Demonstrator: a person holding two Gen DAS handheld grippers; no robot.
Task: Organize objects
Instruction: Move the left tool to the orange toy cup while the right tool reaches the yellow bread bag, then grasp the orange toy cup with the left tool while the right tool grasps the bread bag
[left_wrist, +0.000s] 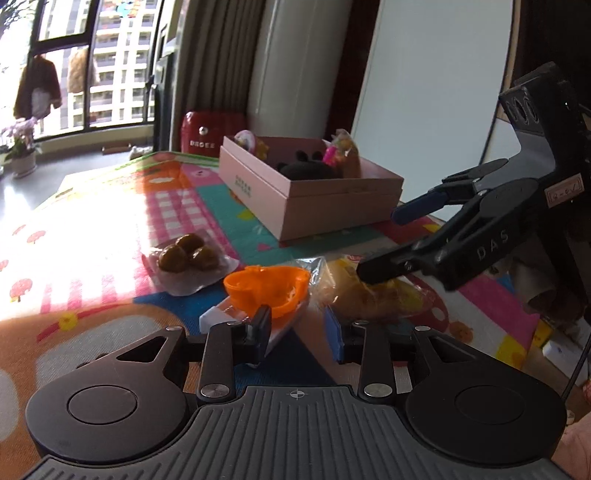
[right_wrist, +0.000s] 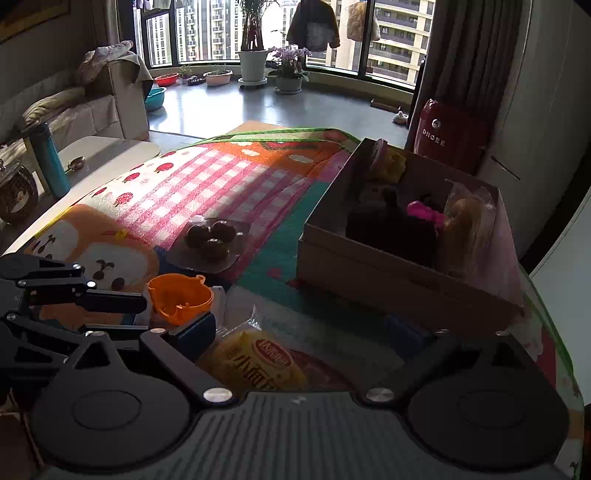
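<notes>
The right hand-held gripper (right_wrist: 303, 332), jaws open, stands over the bread packet (right_wrist: 258, 360); the pink box (right_wrist: 369, 273) lies ahead-right.

A red appliance (right_wrist: 448, 127) is being framed at two o'clock beside grey curtains (right_wrist: 465, 55). Potted plants (right_wrist: 253, 55) are being lit along the bay window (right_wrist: 207, 29) at twelve o'clock. A teal bottle (right_wrist: 48, 158) is being shown upright at nine o'clock, near a draped sofa (right_wrist: 74, 107).
</notes>
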